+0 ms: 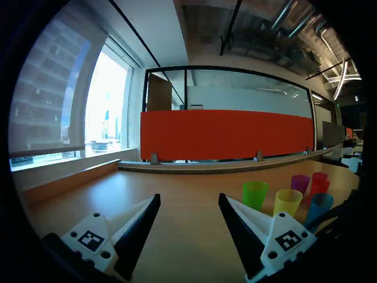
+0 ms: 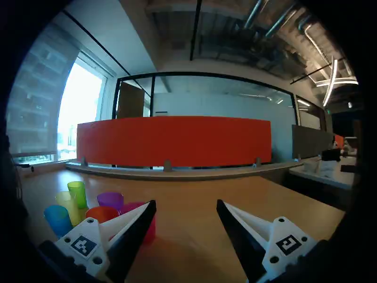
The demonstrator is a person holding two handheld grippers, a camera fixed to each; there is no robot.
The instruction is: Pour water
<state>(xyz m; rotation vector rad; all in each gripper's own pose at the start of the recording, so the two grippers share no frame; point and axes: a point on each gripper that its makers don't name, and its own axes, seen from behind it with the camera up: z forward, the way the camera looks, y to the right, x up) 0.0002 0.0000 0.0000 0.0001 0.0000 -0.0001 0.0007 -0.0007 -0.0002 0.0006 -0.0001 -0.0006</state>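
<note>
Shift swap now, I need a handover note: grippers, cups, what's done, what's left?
Left gripper: open, holding nothing, over the wooden table.
Right gripper: open, holding nothing.
Cups stand upright in a cluster on the table between the two grippers, among them the green cup, yellow cup, blue cup, purple cup and red cup.
Done: nothing gripped yet.
Left: grasp a cup and pour. I cannot tell which cup holds water.
</note>
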